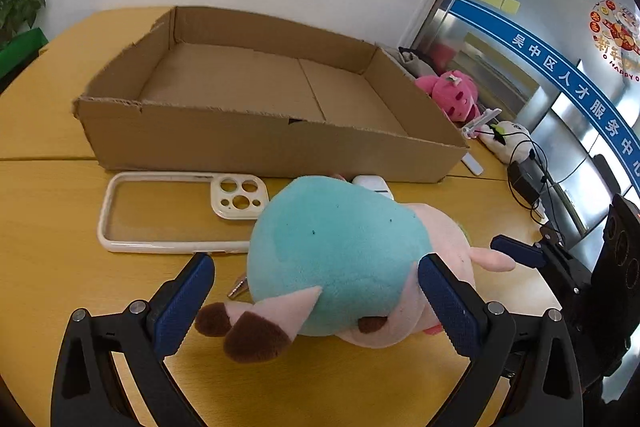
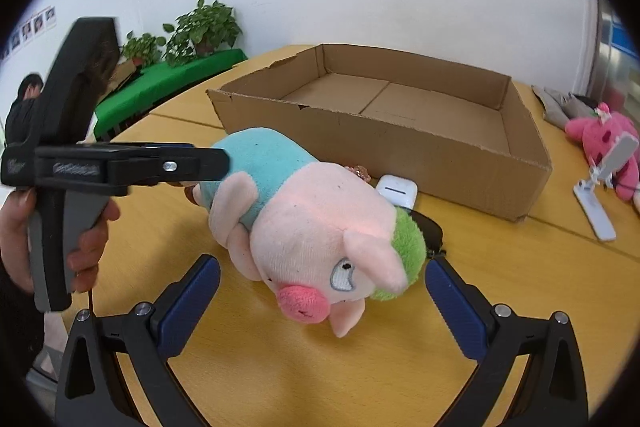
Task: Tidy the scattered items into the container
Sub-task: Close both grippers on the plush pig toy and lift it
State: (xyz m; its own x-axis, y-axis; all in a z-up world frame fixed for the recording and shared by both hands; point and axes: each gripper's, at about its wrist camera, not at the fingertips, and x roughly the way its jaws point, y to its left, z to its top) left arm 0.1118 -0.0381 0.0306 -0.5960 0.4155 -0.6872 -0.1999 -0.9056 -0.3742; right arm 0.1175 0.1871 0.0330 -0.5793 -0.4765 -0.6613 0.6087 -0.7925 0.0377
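The pig (image 1: 340,259) lies on the table (image 1: 48,195) before the box (image 1: 256,143), between the left gripper's (image 1: 316,303) spread jaws, apparently untouched. The right gripper (image 2: 322,301) gapes too. Closing off-centre could squeeze it out.

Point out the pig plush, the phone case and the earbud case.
pig plush (image 2: 320,227): right wrist view, on its pink cheek.
phone case (image 1: 120,247): left wrist view, on its near cream rim.
earbud case (image 2: 396,191): right wrist view, on its white lid.
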